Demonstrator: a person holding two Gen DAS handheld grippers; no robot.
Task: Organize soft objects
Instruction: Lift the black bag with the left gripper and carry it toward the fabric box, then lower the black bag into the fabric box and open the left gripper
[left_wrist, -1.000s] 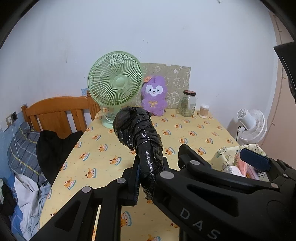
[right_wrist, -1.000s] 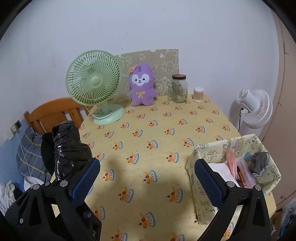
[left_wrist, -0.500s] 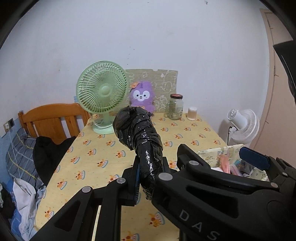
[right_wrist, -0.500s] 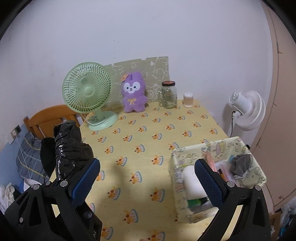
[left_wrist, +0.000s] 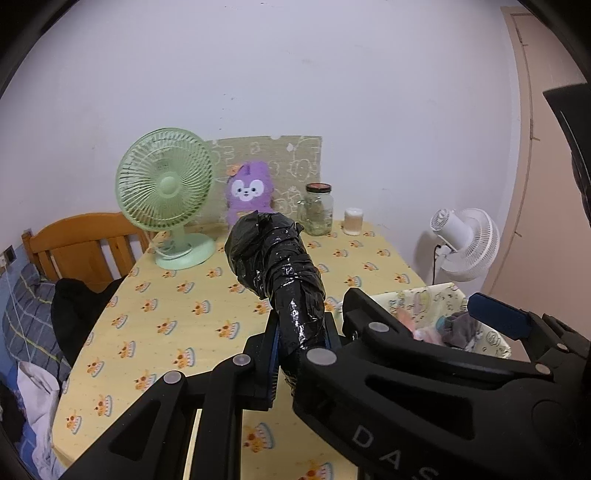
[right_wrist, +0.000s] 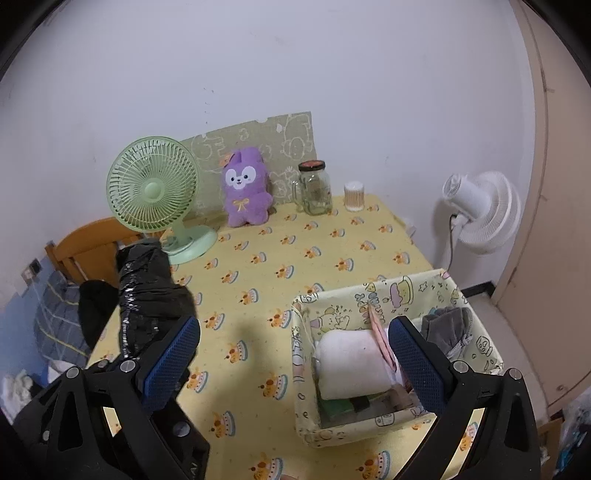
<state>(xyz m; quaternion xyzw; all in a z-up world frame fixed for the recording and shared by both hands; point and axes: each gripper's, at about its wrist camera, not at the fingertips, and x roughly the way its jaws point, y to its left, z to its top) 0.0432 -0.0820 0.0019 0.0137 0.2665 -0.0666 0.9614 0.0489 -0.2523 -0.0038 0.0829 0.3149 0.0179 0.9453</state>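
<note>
Yellow tablecloth (right_wrist: 280, 258) now sits lower in both frames than before; fabric basket (right_wrist: 373, 291), lower right, shows more: white roll (right_wrist: 351, 365), grey cloth (right_wrist: 443, 325), pink item (right_wrist: 380, 332); left gripper (left_wrist: 301, 354) clenches black wrapped bundle (left_wrist: 277, 266) at centre; right gripper (right_wrist: 291, 358) stands released.

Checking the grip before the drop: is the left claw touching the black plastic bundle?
Touching. The left wrist view shows the left claw shut on the black plastic bundle, both fingers pressed against its lower end.
</note>
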